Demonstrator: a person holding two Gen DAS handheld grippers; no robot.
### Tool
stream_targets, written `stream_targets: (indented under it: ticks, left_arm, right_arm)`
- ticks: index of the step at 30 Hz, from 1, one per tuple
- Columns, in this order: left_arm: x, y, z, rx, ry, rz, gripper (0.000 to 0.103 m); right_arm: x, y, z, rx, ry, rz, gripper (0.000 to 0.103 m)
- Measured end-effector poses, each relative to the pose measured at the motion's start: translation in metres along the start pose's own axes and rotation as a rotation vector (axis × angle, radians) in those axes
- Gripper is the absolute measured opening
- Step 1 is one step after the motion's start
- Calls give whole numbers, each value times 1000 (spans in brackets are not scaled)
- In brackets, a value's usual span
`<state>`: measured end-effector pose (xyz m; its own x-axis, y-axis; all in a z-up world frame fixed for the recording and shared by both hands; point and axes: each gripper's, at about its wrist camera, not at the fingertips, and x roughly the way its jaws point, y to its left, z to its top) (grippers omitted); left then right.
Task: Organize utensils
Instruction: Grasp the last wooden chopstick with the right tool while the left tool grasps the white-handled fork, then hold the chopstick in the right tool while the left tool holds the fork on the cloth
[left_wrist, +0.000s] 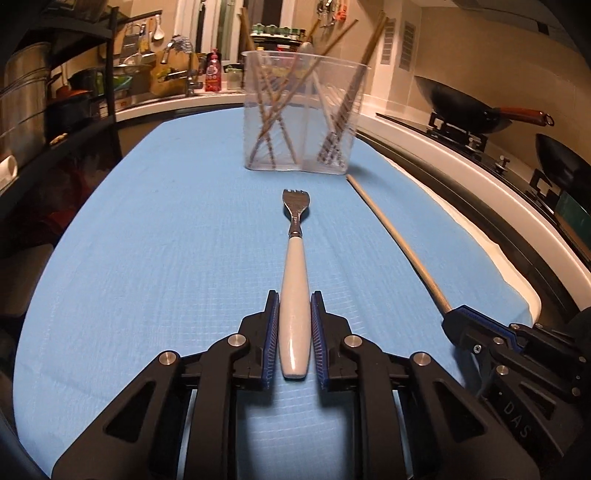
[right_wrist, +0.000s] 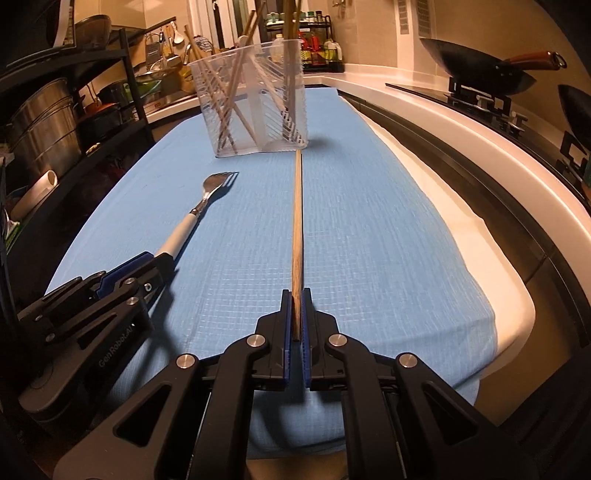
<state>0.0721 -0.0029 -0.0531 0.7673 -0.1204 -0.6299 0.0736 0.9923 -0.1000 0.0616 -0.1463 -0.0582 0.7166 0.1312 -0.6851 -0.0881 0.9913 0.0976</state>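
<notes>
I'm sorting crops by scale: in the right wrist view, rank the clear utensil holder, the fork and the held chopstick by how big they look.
1. clear utensil holder, largest.
2. chopstick, longest but very thin.
3. fork, smallest; nearness may skew this.

Fork (left_wrist: 294, 258) on cloth (left_wrist: 166, 240), chopstick (left_wrist: 399, 243) to its right, utensil holder (left_wrist: 301, 110) behind both

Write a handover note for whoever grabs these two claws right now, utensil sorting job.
Left claw: closed on the fork by its white handle; fork lies flat on the blue cloth.
Right claw: shut on a single chopstick, its far tip near the clear holder.
Done: several chopsticks already stand in the holder.
Left: lift the fork and the chopstick into the holder.
</notes>
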Motion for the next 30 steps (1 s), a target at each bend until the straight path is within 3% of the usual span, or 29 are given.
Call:
stream_targets:
  ticks: [13, 30]
  left_arm:
    - [-15, 34, -8, -83, -14, 89, 18]
    - [-14, 26, -10, -45, -33, 128, 18]
  right_arm:
    - [3, 15, -2, -73, -38, -6, 7]
    - [7, 16, 1, -76, -49, -10, 9]
